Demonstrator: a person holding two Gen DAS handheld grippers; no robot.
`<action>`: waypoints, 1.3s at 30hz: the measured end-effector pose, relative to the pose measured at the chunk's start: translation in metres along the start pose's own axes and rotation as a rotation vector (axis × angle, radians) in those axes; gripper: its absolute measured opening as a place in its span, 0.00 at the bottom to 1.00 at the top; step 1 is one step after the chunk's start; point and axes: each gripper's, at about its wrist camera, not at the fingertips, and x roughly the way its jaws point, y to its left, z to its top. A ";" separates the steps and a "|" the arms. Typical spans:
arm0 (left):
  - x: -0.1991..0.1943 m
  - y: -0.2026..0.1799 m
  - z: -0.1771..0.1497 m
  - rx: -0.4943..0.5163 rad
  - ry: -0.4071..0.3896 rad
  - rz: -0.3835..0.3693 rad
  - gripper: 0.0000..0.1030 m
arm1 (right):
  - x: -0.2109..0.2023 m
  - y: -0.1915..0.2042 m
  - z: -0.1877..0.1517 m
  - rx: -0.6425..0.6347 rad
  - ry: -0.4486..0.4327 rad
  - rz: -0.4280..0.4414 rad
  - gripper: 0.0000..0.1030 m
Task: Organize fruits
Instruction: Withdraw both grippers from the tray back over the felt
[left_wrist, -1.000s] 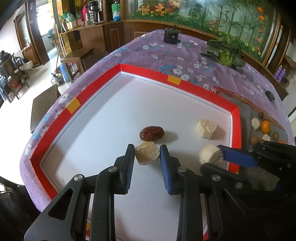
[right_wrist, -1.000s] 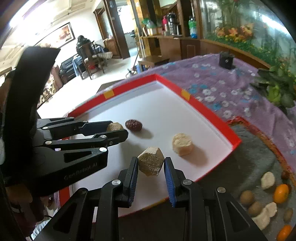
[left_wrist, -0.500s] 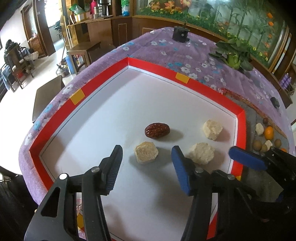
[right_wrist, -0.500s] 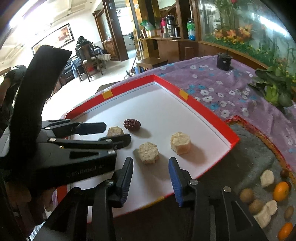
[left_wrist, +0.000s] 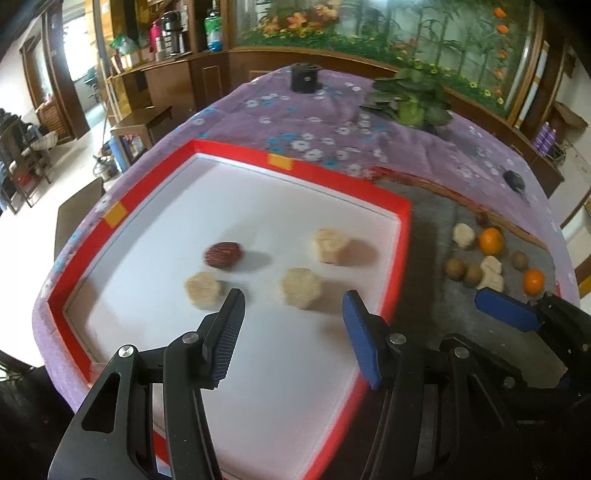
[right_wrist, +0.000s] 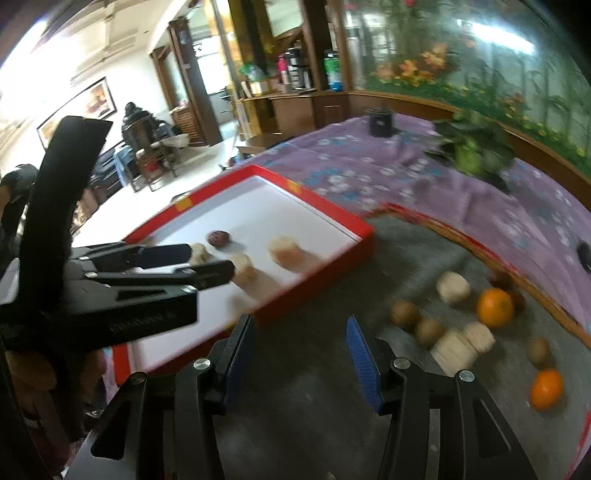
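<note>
1. Claws first: my left claw (left_wrist: 293, 306) stood spread and empty above the white floor of the red tray (left_wrist: 334, 177), its jaws wide after opening.
2. My right claw (right_wrist: 297, 334) was spread too, jaws just opening further, nothing between them, over the grey mat (right_wrist: 321, 387) beside the tray.
3. In the tray I saw three pale chunks (left_wrist: 301, 286) and one dark red date (left_wrist: 223, 254), each lying apart.
4. On the mat lay oranges (right_wrist: 495, 307), small brown fruits (right_wrist: 404, 312) and more pale pieces (right_wrist: 452, 287), loosely clustered.
5. The counter wore a purple flowered cloth (left_wrist: 332, 122).
</note>
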 end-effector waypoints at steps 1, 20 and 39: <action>0.000 -0.007 -0.001 0.011 0.002 -0.009 0.54 | -0.003 -0.006 -0.005 0.013 0.003 -0.015 0.51; -0.001 -0.098 -0.011 0.145 0.010 -0.117 0.66 | -0.071 -0.104 -0.077 0.230 -0.043 -0.154 0.58; 0.033 -0.125 0.019 0.186 0.017 -0.049 0.66 | -0.081 -0.137 -0.091 0.277 -0.061 -0.105 0.61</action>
